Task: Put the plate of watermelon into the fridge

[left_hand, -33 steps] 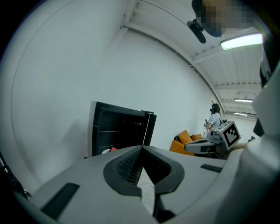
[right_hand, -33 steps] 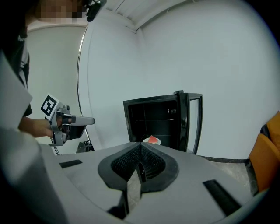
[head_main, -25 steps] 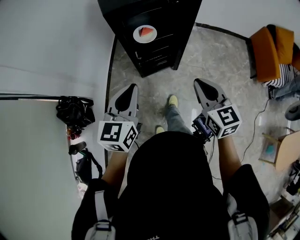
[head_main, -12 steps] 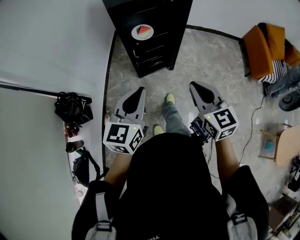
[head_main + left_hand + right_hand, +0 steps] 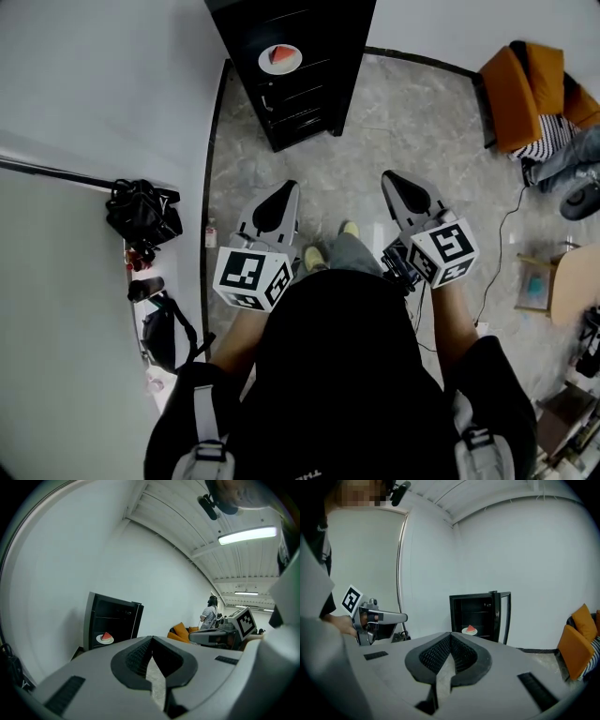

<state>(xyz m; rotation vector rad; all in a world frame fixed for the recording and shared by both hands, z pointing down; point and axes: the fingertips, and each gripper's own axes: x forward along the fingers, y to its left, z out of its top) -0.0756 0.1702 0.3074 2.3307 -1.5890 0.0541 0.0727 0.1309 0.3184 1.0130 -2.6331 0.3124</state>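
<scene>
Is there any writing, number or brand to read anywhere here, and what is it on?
No text reads clearly.
Cube on left gripper: black-and-white square pattern, no letters.
Cube on right gripper: the same.
Person's black top: pale print at bottom edge, cut off, unreadable.
Fridge: no label visible.

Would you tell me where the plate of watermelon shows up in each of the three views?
Head view: the plate of watermelon is at top centre, in the black fridge.
Left gripper view: the plate of watermelon is left of centre, on a low shelf of the black fridge.
Right gripper view: the plate of watermelon is just right of centre, inside the black fridge.
Shared landmark: the black fridge.
</scene>
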